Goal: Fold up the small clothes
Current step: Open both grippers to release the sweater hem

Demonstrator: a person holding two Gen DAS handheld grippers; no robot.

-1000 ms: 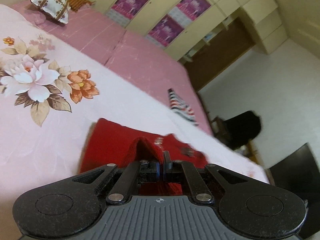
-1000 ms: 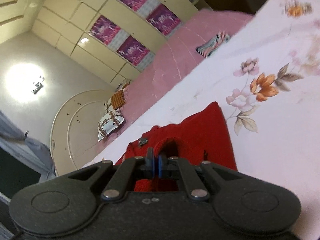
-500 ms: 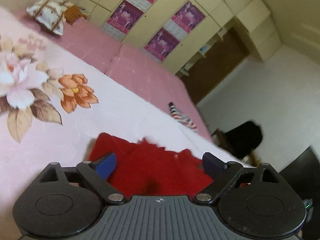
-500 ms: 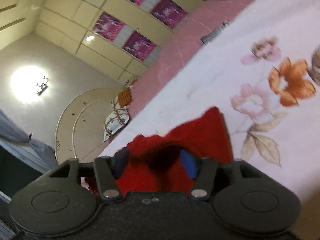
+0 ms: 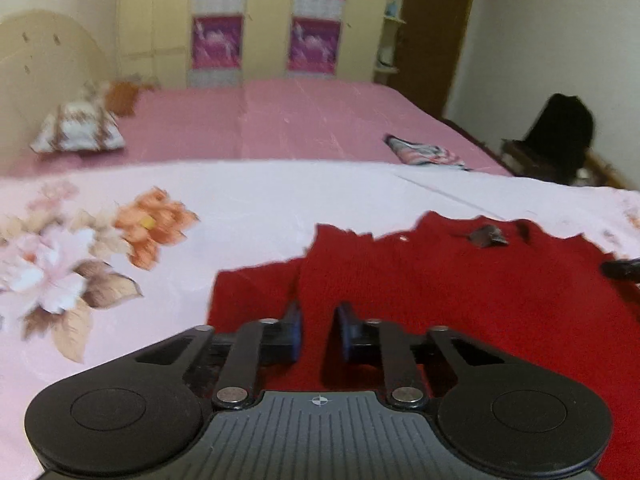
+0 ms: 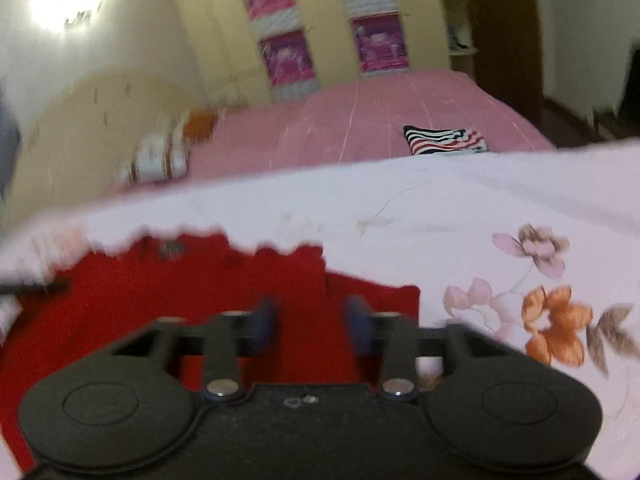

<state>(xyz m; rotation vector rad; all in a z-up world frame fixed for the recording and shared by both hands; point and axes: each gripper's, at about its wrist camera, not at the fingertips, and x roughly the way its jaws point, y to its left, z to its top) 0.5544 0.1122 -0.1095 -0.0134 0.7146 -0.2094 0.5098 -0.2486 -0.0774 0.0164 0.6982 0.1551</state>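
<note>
A red knitted garment (image 5: 460, 292) lies spread flat on the pale floral sheet (image 5: 248, 208), with a small dark label near its far edge. My left gripper (image 5: 319, 320) hovers over the garment's left part. Its jaws are closing with a narrow gap left, and the pads press on nothing. In the right wrist view the same red garment (image 6: 180, 292) fills the lower left. My right gripper (image 6: 312, 316) is over its right edge, jaws closing, gap still showing, and no cloth is pinched. A dark finger tip (image 5: 620, 270) juts in at the right edge.
A folded striped garment (image 5: 424, 152) (image 6: 444, 140) rests on the pink bedspread (image 5: 300, 120) beyond the floral sheet (image 6: 520, 200). Pillows (image 5: 76, 132) lie by the headboard at the left. A dark chair (image 5: 560, 136) stands past the bed's right side.
Both grippers let go of the red fold they pinched, opened wide, then narrowed again. Both views rolled level and drew back; the garment now lies flat.
</note>
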